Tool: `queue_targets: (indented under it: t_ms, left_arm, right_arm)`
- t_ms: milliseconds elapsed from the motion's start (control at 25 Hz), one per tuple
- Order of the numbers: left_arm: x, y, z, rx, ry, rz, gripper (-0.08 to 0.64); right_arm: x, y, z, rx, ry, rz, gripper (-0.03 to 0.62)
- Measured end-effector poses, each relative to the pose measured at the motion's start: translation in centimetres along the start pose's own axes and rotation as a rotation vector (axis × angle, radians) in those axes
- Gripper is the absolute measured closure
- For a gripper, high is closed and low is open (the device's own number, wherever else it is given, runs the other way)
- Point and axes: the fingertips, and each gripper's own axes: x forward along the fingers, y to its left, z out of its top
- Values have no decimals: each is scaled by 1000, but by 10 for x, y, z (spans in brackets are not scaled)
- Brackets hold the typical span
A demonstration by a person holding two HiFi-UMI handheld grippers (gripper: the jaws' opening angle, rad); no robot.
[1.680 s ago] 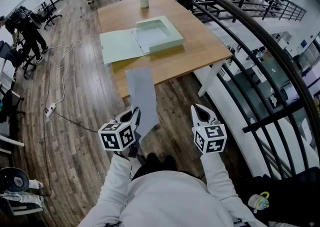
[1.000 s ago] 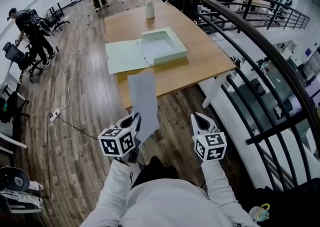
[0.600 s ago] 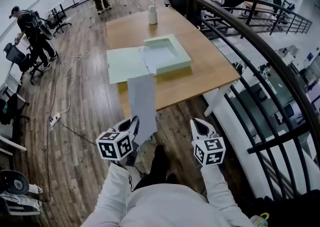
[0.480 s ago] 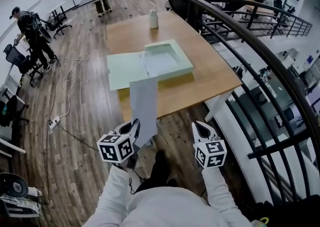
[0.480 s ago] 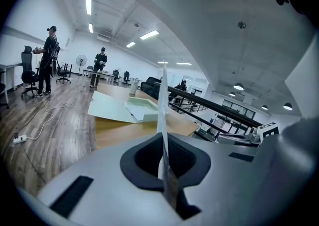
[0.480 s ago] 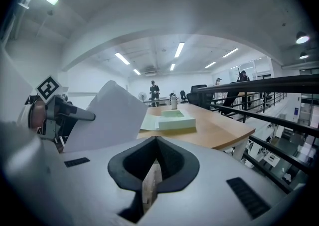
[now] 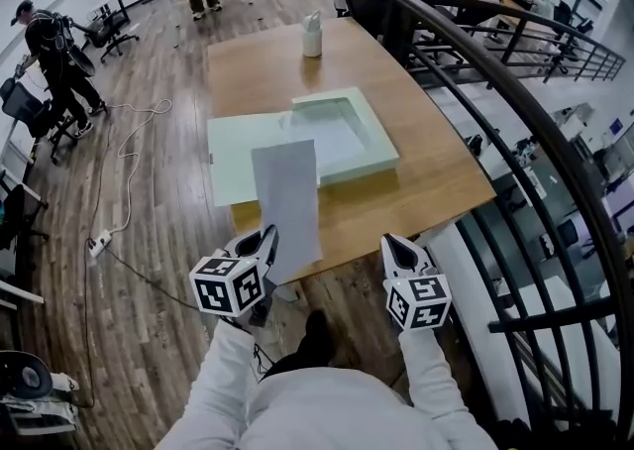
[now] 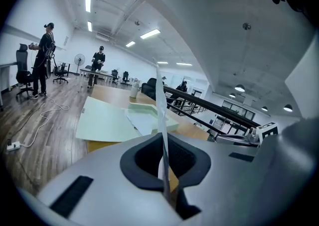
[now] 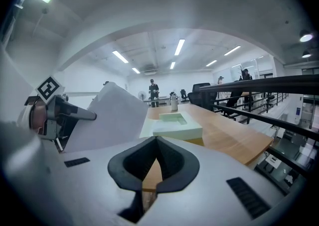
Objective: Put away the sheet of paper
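A pale grey sheet of paper (image 7: 287,205) stands up from my left gripper (image 7: 264,240), which is shut on its lower edge. In the left gripper view the sheet (image 8: 160,115) shows edge-on, pinched between the pads. My right gripper (image 7: 394,246) is level with the left one, apart from the sheet, shut with nothing in it. An open pale green box file lies on the wooden table (image 7: 436,180), its lid (image 7: 230,156) flat at the left and its tray (image 7: 357,131) at the right. The sheet's top overlaps the lid in the head view. The right gripper view shows the tray (image 9: 177,125) ahead.
A white bottle (image 7: 313,35) stands at the table's far end. A black railing (image 7: 515,91) curves along the right. A cable and a power strip (image 7: 97,243) lie on the wooden floor at the left. People (image 7: 50,52), chairs and a fan stand at the back.
Both grippers and the held sheet have come closer to the table. The box file now lies just ahead, and the sheet's top covers part of the lid.
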Motion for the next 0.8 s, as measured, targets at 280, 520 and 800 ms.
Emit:
queue_targets:
  t_ms: [280,520,800]
  left_arm:
    - [36,36,43,13,-15,-8,543]
    - [53,55,63,13,-32,-23,545]
    - [74,66,82,11,-49,-26,544]
  right_arm:
    - [54,-6,27,-9,0,-4,565]
    - [79,-9,43,-28,-13,-17,565]
    - [102,-19,51,-40,1,-11,565]
